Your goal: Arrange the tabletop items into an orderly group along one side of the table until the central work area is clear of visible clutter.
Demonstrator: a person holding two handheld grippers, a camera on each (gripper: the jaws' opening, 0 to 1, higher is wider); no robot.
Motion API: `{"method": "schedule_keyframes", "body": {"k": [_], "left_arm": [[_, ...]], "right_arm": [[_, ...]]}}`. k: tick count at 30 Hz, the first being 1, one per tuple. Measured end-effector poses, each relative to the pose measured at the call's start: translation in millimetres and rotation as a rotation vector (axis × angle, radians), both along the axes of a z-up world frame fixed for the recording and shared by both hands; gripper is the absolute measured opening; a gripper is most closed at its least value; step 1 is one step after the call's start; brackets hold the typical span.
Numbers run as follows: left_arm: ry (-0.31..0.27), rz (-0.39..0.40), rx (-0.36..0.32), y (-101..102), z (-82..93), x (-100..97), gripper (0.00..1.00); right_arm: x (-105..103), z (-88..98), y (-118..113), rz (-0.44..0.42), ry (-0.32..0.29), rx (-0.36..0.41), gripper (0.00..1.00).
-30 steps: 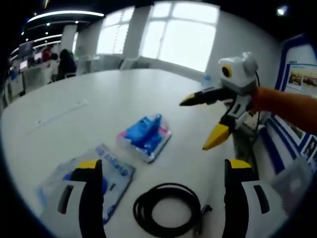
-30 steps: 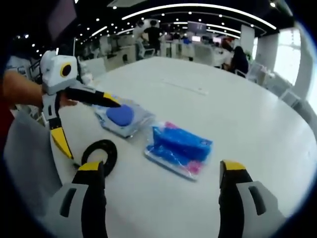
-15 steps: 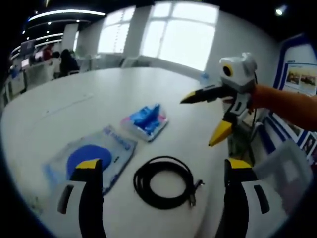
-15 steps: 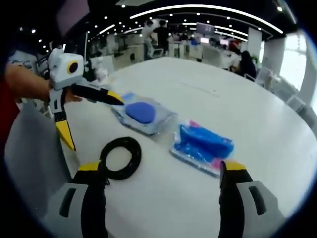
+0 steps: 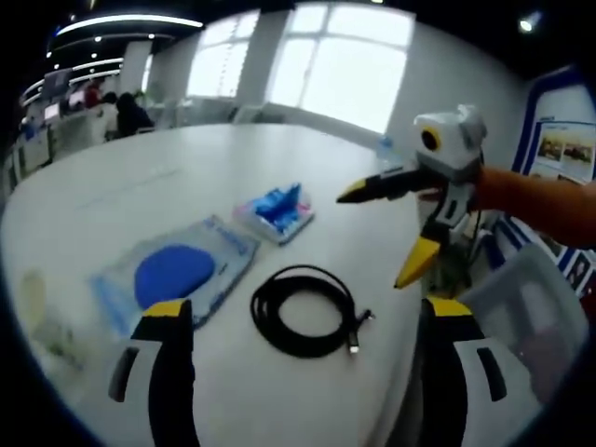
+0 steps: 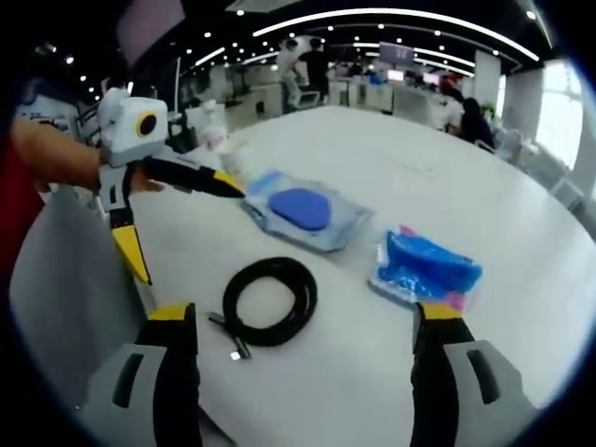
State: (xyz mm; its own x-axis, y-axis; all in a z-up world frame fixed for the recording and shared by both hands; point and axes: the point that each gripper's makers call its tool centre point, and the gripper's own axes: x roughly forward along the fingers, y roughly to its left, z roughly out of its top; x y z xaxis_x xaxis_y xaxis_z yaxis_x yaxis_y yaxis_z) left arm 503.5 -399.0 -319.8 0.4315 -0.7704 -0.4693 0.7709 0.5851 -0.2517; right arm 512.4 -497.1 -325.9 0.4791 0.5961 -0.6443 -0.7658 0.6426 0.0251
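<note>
A coiled black cable (image 5: 303,310) (image 6: 270,300) lies near the white table's front edge. Beside it rests a clear bag holding a round blue pad (image 5: 172,272) (image 6: 302,209). A clear packet of blue and pink items (image 5: 276,209) (image 6: 426,266) sits farther in. My left gripper (image 5: 300,321) is open, its jaws wide either side of the cable and above it. My right gripper (image 6: 300,321) is open too. Each gripper appears in the other's view, jaws spread: the right gripper (image 5: 396,228) at the right, the left gripper (image 6: 177,219) at the left.
A small pale packet (image 5: 42,312) lies at the table's left edge. The white table (image 5: 140,177) stretches far beyond the items. A grey chair back (image 5: 535,307) stands by the table edge. An orange sleeve (image 5: 535,200) holds the right gripper. Desks and people fill the background.
Both cameras have pulled back and shifted, so the cable, blue pad bag and packet now sit farther from the jaws. A pale packet has come into the left gripper view. The items themselves have not moved.
</note>
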Motion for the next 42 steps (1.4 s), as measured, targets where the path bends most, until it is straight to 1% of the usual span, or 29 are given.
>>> {"method": "schedule_keyframes", "body": {"k": [7, 13, 18, 23, 26, 29, 33, 37, 39, 42], "left_arm": [[0.015, 0.009, 0.000, 8.9, -7.3, -9.3, 0.99], [0.027, 0.025, 0.000, 17.4, -11.1, -13.4, 0.98], [0.032, 0.031, 0.003, 18.2, -13.2, -13.6, 0.97], [0.032, 0.028, -0.001, 14.1, -12.1, -13.3, 0.96], [0.032, 0.031, 0.001, 12.9, -13.0, -9.6, 0.92], [0.045, 0.045, -0.008, 12.4, -14.3, -5.2, 0.89], [0.049, 0.053, -0.006, 11.2, -17.9, -1.0, 0.81], [0.058, 0.054, -0.004, 9.0, -22.8, 1.4, 0.76], [0.051, 0.050, 0.003, 6.1, -25.5, 3.2, 0.70], [0.052, 0.056, 0.009, 3.0, -28.8, 6.4, 0.65]], "right_arm": [[-13.3, -9.7, 16.7, 0.031, 0.023, 0.004, 0.94], [-20.3, -12.9, 25.8, 0.053, 0.030, 0.000, 0.93], [-20.3, -14.0, 24.9, 0.048, 0.036, 0.004, 0.93], [-20.2, -15.8, 21.1, 0.043, 0.039, 0.001, 0.92], [-16.9, -15.8, 16.9, 0.031, 0.041, 0.004, 0.91], [-14.6, -15.1, 15.7, 0.021, 0.043, 0.014, 0.87], [-12.7, -16.0, 14.8, 0.017, 0.048, 0.013, 0.77], [-6.0, -16.6, 14.1, -0.008, 0.051, 0.032, 0.70], [-4.1, -18.8, 13.7, -0.011, 0.055, 0.032, 0.64], [-1.7, -22.0, 13.8, -0.018, 0.060, 0.025, 0.59]]}}
